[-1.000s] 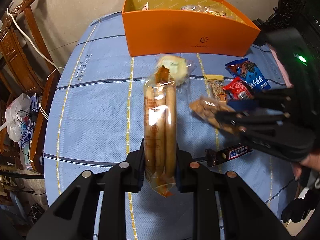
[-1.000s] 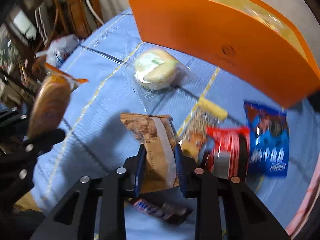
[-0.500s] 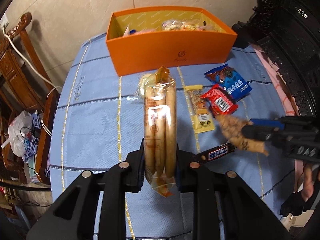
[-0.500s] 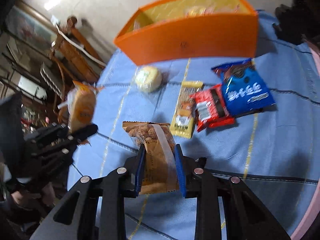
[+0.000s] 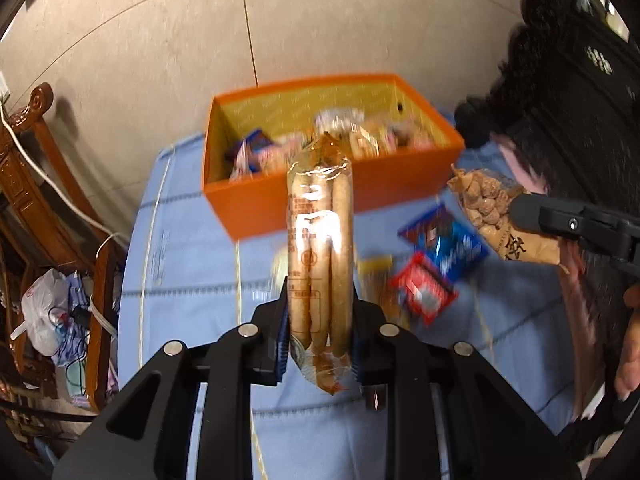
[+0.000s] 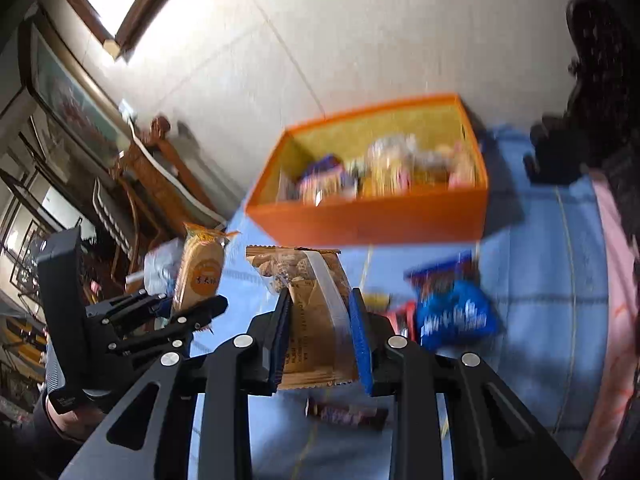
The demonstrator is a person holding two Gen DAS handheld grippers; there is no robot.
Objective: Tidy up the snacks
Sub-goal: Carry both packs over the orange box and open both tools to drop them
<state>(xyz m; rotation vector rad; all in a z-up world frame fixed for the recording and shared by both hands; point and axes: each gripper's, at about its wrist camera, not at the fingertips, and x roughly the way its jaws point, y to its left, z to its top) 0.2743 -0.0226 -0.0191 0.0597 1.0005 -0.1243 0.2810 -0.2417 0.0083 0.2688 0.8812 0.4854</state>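
**Both grippers loaded above the table**

Left gripper (image 5: 320, 334) is clamped on a clear pack of long biscuit sticks (image 5: 320, 248), its jaws pressing the pack's lower sides so it stands upright in the air in front of the orange box (image 5: 256, 210). Right gripper (image 6: 320, 344) is closed on a brown packet of nuts (image 6: 316, 320), gripped near its lower end and lifted clear of the blue cloth (image 6: 540, 320).

That box sits at the far side of the cloth, open on top, holding a blurred heap of wrapped snacks; their number cannot be told. Nothing lies between either held pack and the box rim.

In front of the box, on the cloth: one blue packet (image 6: 452, 312), one red packet (image 5: 424, 292) touching its near edge, one yellow bar (image 5: 376, 266) beside the red one, largely hidden behind the sticks. One dark bar (image 6: 346, 412) lies nearest, under the right gripper. In the left view a pale round item shows just behind the sticks, too hidden to name.

Left of the box stands a carved wooden chair (image 5: 28, 152) with a white cable over it; a white plastic bag (image 5: 44, 312) lies on the floor below.
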